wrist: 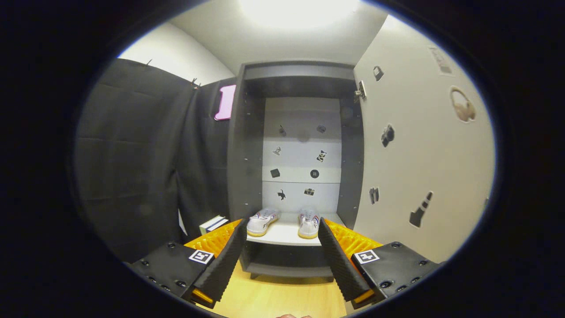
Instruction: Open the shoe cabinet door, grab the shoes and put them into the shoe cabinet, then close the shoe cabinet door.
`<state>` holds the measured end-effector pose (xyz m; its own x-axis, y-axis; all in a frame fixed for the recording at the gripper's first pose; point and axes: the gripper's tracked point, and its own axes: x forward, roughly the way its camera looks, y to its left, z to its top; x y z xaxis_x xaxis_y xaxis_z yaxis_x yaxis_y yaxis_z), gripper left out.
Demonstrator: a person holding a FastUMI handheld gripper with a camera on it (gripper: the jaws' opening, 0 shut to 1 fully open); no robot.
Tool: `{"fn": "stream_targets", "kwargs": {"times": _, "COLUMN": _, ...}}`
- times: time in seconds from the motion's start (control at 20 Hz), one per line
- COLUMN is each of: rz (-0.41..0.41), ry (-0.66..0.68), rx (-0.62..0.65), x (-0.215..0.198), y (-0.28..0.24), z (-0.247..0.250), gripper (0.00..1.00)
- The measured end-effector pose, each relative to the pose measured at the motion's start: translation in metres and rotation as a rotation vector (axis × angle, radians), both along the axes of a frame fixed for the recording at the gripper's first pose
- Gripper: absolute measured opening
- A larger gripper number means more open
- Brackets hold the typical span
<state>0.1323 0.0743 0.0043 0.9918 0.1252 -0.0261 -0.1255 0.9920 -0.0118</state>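
The fingers [282,229] are spread wide and hold nothing. Beyond them, two white sneakers [284,223] sit side by side on the low shelf [282,236] of the shoe cabinet [247,154], whose door [419,154] stands open at right.

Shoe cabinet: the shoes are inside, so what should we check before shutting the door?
1. Both shoes on the shelf: left shoe and right shoe sit side by side inside the shoe cabinet. Ok.
2. Shoes clear of the shelf's front edge: cannot tell, they sit near it.
3. Tongs empty: fingers spread apart, holding nothing. Ok.
4. Door free to swing: it stands wide open beside the tongs, nothing seen against it. Ok.
5. Tongs touching the door: not ok, they are apart from it.
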Motion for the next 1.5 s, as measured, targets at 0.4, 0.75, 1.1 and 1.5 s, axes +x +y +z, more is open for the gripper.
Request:
{"fn": "stream_targets", "kwargs": {"times": 0.4, "rz": 0.002, "ry": -0.002, "rx": 0.041, "x": -0.129, "y": -0.083, "z": -0.001, "gripper": 0.99}}
{"fn": "stream_targets", "kwargs": {"times": 0.75, "rz": -0.212, "ry": 0.007, "rx": -0.009, "x": -0.169, "y": -0.211, "z": 0.009, "gripper": 0.99}}
{"fn": "stream_targets", "kwargs": {"times": 1.1, "rz": -0.258, "ry": 0.016, "rx": 0.021, "x": -0.123, "y": -0.305, "z": 0.005, "gripper": 0.99}}
{"fn": "stream_targets", "kwargs": {"times": 1.5, "rz": -0.123, "ry": 0.114, "rx": 0.027, "x": -0.041, "y": -0.315, "z": -0.041, "gripper": 0.98}}
